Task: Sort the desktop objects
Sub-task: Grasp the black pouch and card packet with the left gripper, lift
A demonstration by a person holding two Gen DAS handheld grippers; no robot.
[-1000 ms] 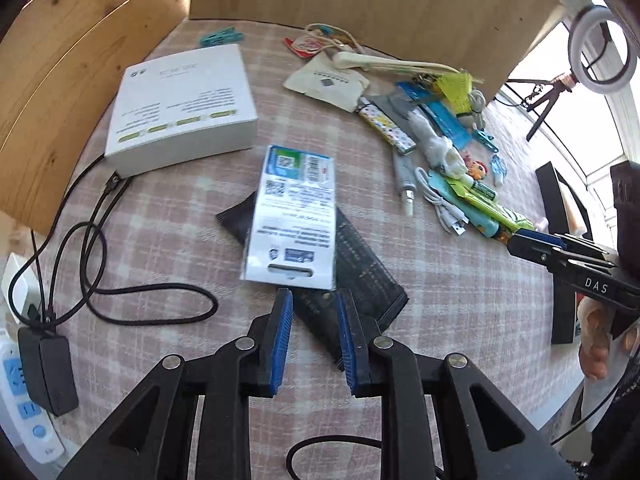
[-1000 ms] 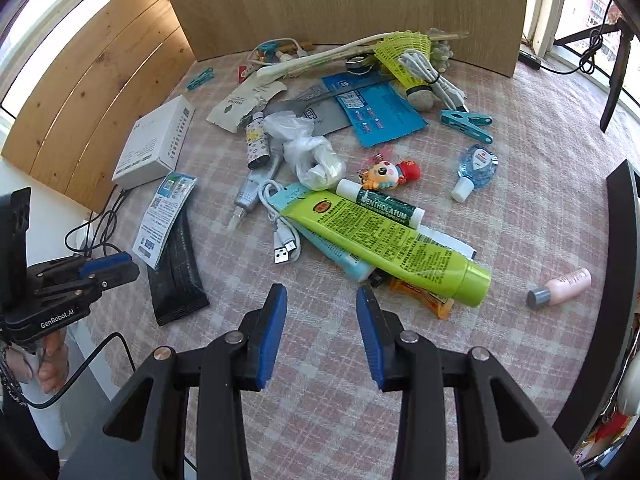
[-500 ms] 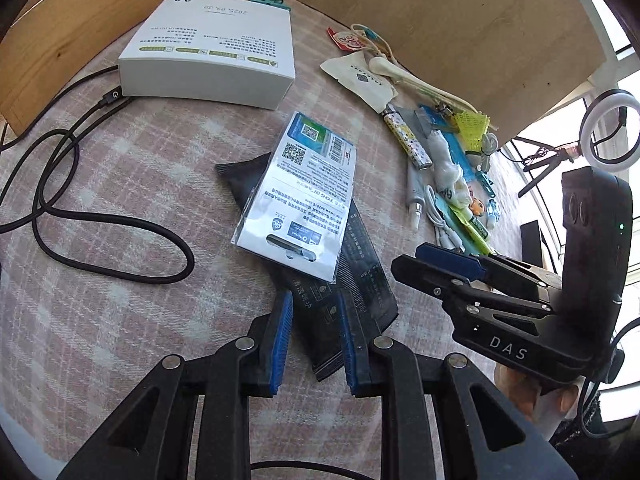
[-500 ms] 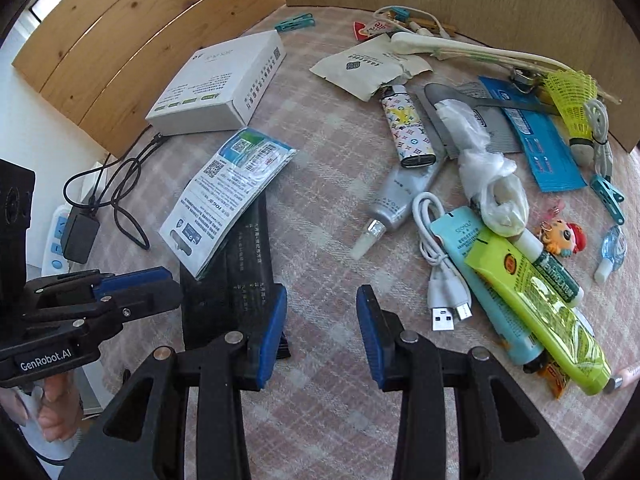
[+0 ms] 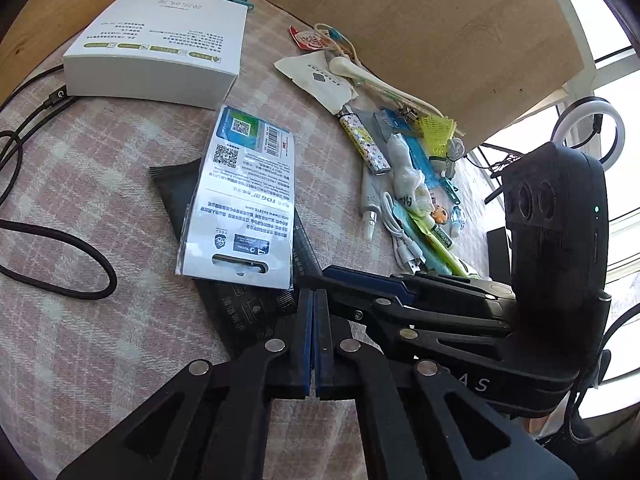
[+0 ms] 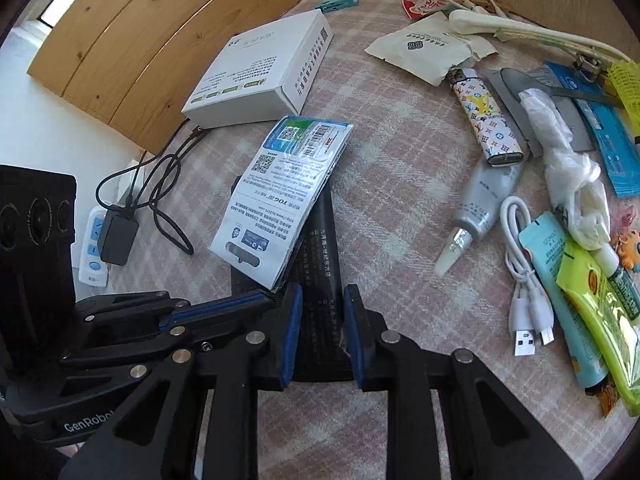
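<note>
The left gripper [image 5: 313,300] has its blue-padded jaws pressed together with no gap showing, right at the near corner of a white printed plastic package [image 5: 244,200]; whether a sliver of the package's edge is pinched cannot be told. The right gripper [image 6: 320,312] stands with its jaws apart, one on each side of the near end of a long flat black pouch [image 6: 320,280], its pads close to the pouch's edges.

The black pouch lies flat on the bench covered in pink checked cloth [image 6: 400,208]. The white package rests on top of the pouch, overlapping its left side and running at a slight angle to it. Beyond the pouch sits a white cardboard box [image 6: 260,72], with a black cable [image 6: 164,184] to the left of the pouch. Well to the right of the pouch lies a cluster: a patterned lighter [image 6: 486,120], a grey tube [image 6: 480,212], a coiled white USB cable [image 6: 524,280] and a yellow-green tube [image 6: 600,320].
</note>
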